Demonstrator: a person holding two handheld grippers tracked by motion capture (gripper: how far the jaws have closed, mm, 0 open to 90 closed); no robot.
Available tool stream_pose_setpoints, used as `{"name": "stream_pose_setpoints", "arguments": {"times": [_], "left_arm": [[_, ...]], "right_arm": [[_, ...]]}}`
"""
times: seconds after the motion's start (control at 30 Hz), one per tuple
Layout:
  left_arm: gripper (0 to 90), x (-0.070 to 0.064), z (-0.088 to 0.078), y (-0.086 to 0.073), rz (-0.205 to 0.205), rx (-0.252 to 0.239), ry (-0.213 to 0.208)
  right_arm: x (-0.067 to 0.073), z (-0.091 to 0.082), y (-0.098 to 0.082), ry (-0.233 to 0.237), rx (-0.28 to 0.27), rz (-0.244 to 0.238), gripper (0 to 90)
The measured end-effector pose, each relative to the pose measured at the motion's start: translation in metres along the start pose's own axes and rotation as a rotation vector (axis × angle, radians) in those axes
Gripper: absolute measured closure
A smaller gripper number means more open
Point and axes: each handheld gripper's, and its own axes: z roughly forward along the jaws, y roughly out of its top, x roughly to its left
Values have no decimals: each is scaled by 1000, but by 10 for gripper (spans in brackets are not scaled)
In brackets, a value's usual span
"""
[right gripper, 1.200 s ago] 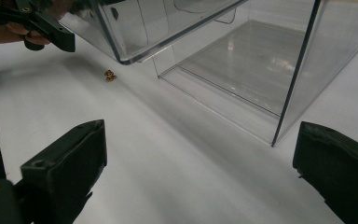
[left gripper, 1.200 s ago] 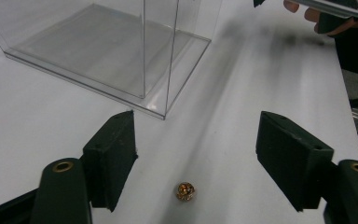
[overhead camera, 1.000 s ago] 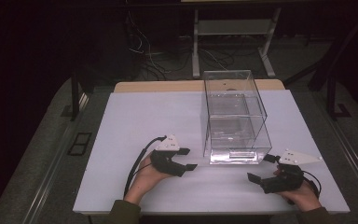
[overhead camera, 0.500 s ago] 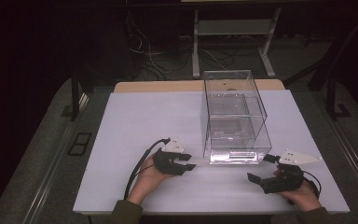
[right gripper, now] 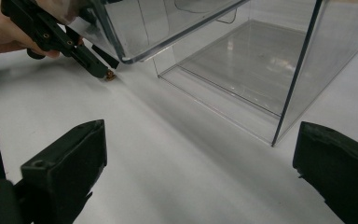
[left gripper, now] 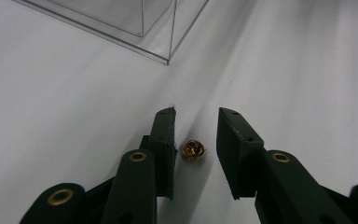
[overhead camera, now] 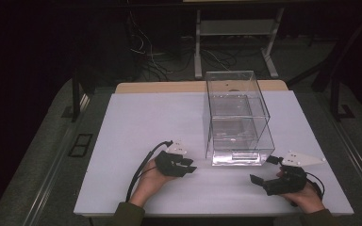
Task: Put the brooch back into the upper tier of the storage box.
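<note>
The clear plastic box [overhead camera: 238, 117] stands at about one o'clock on the white desk [overhead camera: 136, 122], the main thing in the way. Bare desk runs wide from nine to twelve o'clock. The left tool [overhead camera: 188, 165] sits just off the box's near left corner, jaws parted around a small gold trinket [left gripper: 192, 150]. The right tool [overhead camera: 264, 169], jaws wide, faces the box's near right corner with bare desk between.
</note>
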Motion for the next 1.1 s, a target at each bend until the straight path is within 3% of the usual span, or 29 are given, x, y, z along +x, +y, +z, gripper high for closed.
{"name": "stream_pose_setpoints", "arguments": {"times": [0.23,1.1], "left_arm": [[686,0,4,-1,10,25,7],[781,-1,4,-2,25,26,39]], "right_arm": [[0,0,0,-3,-7,-2,27],[0,0,0,-6,-11,-3,27]]}}
